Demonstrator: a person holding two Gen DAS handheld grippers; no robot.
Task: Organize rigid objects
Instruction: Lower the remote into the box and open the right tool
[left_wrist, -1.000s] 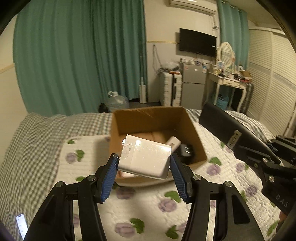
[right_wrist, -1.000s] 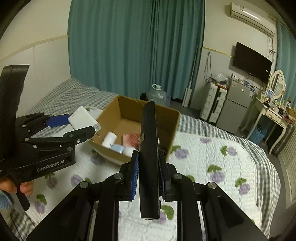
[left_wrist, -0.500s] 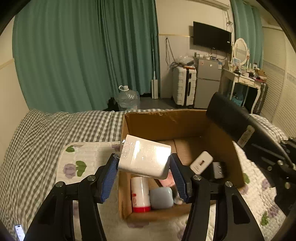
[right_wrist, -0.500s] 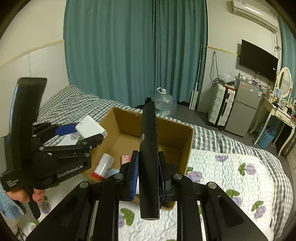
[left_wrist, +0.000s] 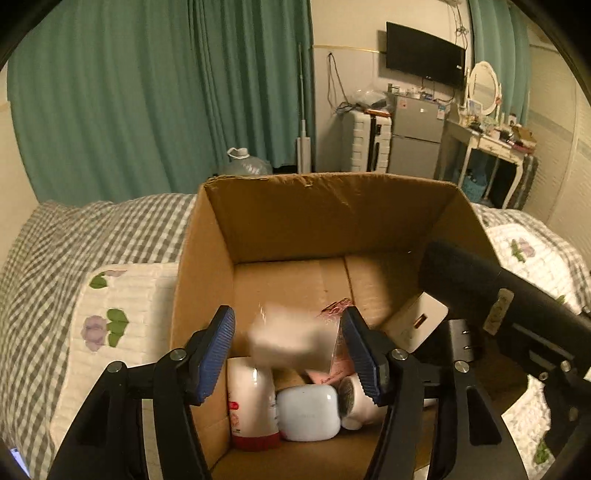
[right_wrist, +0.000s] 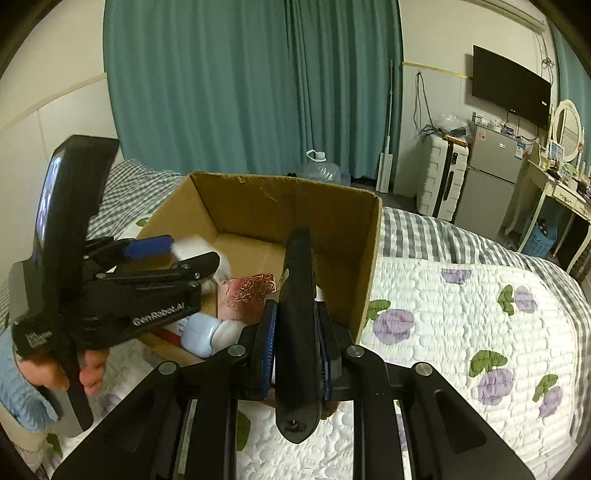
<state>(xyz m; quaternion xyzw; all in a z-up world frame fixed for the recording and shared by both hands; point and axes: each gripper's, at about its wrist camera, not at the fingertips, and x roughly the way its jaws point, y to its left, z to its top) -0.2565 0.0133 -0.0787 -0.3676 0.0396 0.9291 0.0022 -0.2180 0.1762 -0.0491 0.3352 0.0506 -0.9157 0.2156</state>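
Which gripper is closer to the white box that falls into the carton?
Left. The left gripper is open, its fingers either side of the white box. The right gripper, shut on a black remote, stays at the carton's near-right edge.

- Cardboard box (left_wrist: 332, 218) sits mid-frame on the bed (left_wrist: 110, 240).
- Bottle (left_wrist: 251, 402), case (left_wrist: 308, 411) lie inside, lower centre.
- Curtain (left_wrist: 147, 92) hangs behind, upper left.

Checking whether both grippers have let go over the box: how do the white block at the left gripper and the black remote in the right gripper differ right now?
The white block is blurred and sits loose between the open left gripper fingers, seemingly released; the black remote is sharp and clamped by the shut right gripper. The block is short and boxy; the remote is long and slim. Both are over the cardboard box.
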